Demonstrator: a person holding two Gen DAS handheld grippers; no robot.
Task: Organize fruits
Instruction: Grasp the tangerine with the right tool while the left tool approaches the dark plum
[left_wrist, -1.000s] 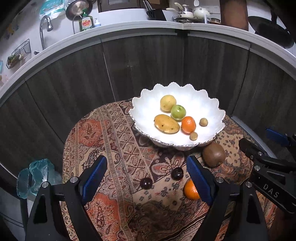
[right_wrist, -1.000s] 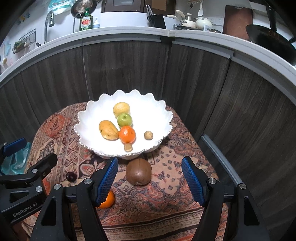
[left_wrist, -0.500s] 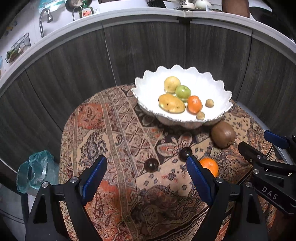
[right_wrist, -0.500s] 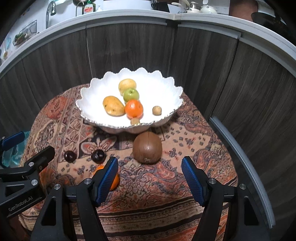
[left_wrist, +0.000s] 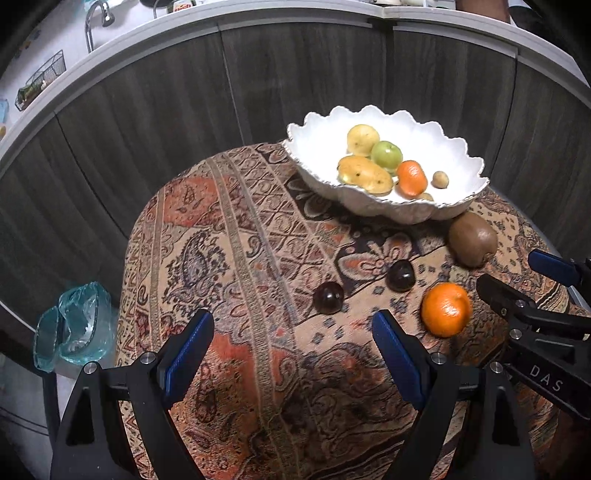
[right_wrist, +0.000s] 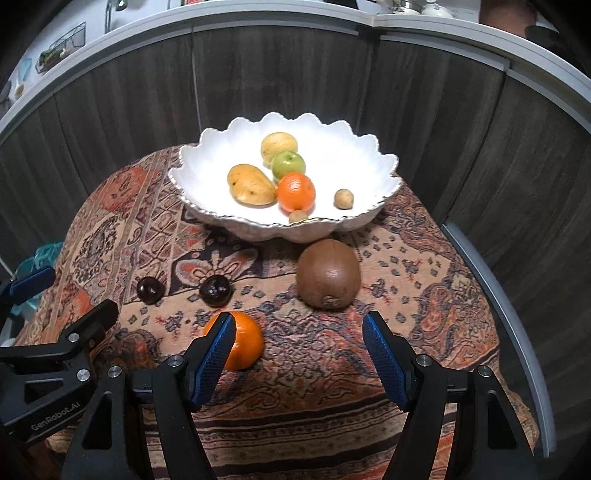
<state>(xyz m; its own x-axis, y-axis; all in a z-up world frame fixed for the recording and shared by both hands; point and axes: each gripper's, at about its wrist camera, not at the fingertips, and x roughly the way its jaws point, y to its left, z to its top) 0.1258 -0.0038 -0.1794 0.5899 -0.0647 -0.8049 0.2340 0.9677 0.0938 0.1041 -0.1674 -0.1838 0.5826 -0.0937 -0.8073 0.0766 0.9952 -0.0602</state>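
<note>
Both jaw sets are spread wide and hold nothing. Four fruits are left on the patterned cloth (right_wrist: 424, 266) short of the white bowl (right_wrist: 376, 155). For the right gripper (right_wrist: 297, 345), the kiwi (right_wrist: 328, 273) is seen just ahead of the gap, stem end facing the camera; the loose orange (right_wrist: 243, 347) is partly hidden behind its left finger. For the left gripper (left_wrist: 291, 349), the nearer dark plum (left_wrist: 328, 297) is judged the closest target.

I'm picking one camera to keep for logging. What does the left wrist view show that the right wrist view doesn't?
Only the left wrist view shows the faucet and the whole teal bag. Only the right shows the kiwi's stem end and the striped cloth edge. Both show the white bowl, two dark plums, the loose orange and both open grippers.
</note>
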